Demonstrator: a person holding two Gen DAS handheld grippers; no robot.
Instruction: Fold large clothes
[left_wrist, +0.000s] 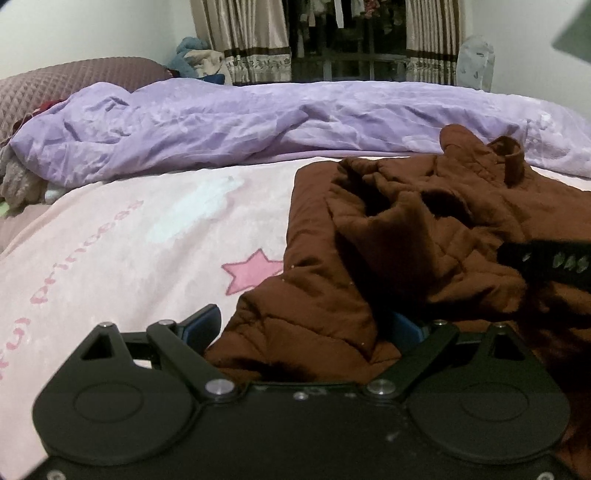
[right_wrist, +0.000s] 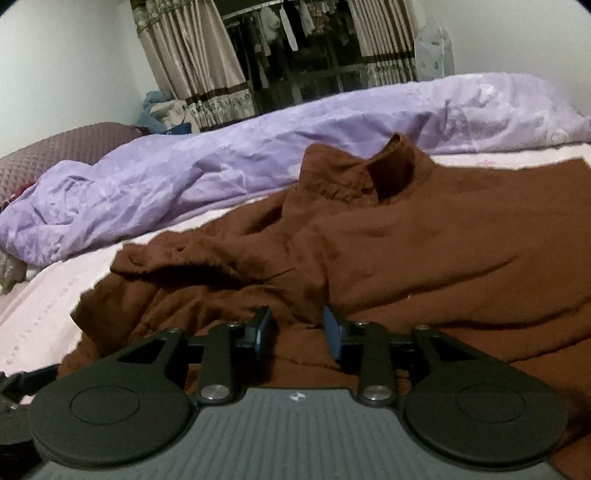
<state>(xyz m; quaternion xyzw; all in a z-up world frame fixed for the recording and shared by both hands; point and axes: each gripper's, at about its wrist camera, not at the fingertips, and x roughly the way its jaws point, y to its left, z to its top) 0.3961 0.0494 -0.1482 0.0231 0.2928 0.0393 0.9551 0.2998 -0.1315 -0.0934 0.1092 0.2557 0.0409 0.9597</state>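
A large brown quilted jacket (left_wrist: 424, 229) lies rumpled on a pink bedsheet (left_wrist: 129, 251), collar toward the far side. My left gripper (left_wrist: 303, 328) is wide open, with a bunched edge of the jacket lying between its blue pads. In the right wrist view the same jacket (right_wrist: 406, 236) fills the middle. My right gripper (right_wrist: 297, 326) has its fingers partly closed around a fold of the jacket. The right gripper's black finger shows at the right edge of the left wrist view (left_wrist: 546, 258).
A crumpled lilac duvet (left_wrist: 258, 122) runs along the far side of the bed. A maroon pillow (left_wrist: 55, 85) lies at far left. Curtains (left_wrist: 251, 40) and a dark window stand behind. The pink sheet stretches left of the jacket.
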